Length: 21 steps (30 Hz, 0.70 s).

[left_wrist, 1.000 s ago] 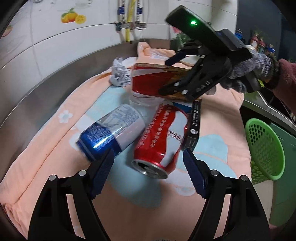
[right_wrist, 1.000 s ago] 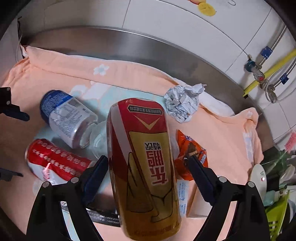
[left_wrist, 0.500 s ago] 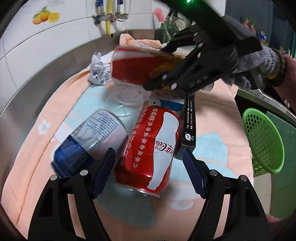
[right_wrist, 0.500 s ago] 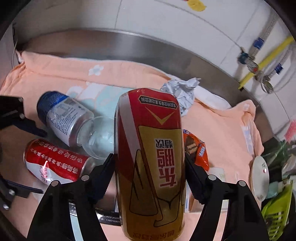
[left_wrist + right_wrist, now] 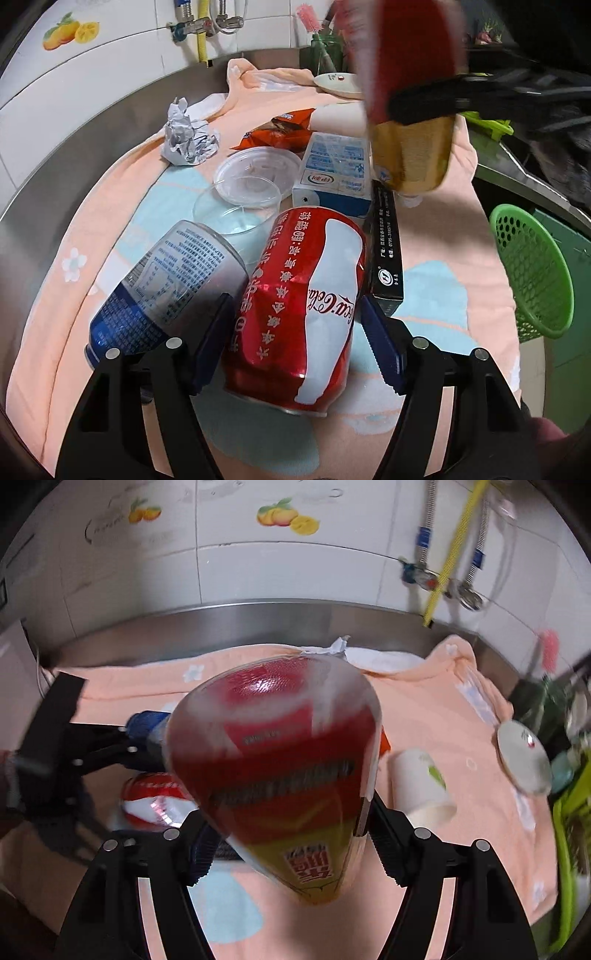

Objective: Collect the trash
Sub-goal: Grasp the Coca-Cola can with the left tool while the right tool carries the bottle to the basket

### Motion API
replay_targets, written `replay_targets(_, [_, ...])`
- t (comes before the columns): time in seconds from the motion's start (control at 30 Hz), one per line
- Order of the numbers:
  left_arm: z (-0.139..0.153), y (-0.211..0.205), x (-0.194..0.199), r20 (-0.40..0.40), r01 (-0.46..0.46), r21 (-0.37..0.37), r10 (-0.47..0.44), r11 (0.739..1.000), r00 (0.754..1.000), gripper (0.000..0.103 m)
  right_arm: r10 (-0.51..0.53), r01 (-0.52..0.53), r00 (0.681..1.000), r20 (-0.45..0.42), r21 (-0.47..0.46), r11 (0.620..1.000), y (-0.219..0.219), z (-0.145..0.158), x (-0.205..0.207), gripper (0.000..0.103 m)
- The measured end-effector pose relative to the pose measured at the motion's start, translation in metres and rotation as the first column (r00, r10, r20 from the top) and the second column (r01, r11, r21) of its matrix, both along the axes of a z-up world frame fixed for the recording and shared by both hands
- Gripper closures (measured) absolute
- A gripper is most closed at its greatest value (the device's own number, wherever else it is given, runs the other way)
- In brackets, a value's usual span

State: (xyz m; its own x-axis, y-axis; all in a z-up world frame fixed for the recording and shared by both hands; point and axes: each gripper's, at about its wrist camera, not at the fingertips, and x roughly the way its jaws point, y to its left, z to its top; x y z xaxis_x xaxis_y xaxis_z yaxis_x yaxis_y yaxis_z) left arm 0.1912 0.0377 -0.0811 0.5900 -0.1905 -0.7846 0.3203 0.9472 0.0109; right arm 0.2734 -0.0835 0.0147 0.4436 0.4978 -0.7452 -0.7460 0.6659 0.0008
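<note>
A dented red Coca-Cola can (image 5: 306, 266) lies on the peach towel (image 5: 443, 240), between the fingers of my left gripper (image 5: 295, 317). Its jaws are closing, with a thin gap still showing at the pads. A blue-and-silver can (image 5: 166, 284) lies against its left finger. My right gripper (image 5: 288, 830) is shut on a tall red-and-gold can (image 5: 273, 731) and holds it in the air, blurred by motion. In the left wrist view that can (image 5: 410, 155) hangs above the far right of the pile.
On the towel lie crumpled paper (image 5: 188, 140), a clear cup (image 5: 229, 218) and lid (image 5: 258, 173), a milk carton (image 5: 332, 173), a black box (image 5: 386, 251) and an orange wrapper (image 5: 280, 133). A green basket (image 5: 532, 273) hangs at the right. A paper cup (image 5: 421, 786) and plate (image 5: 521, 753) lie beyond.
My right gripper closed on the red-and-gold can and lifted it off the pile, rolling as it rose. My left gripper moved in around the Coca-Cola can and its jaws narrowed.
</note>
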Motion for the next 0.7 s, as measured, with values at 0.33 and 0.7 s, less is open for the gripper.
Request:
replay_targets(0.33, [-0.001, -0.001, 0.001, 0.022, -0.004, 0.017, 0.003, 1.0, 1.0, 0.036, -0.123, 0.135, 0.99, -0.065, 0.225, 0.965, -0.056, 0.012, -0.049, 0.035])
replay_targets(0.7, [0.016, 0.016, -0.028, 0.071, -0.069, -0.02, 0.07, 0.997, 0.995, 0.039, -0.332, 0.341, 0.94, -0.081, 0.259, 0.903, -0.152, 0.025, -0.11, 0.035])
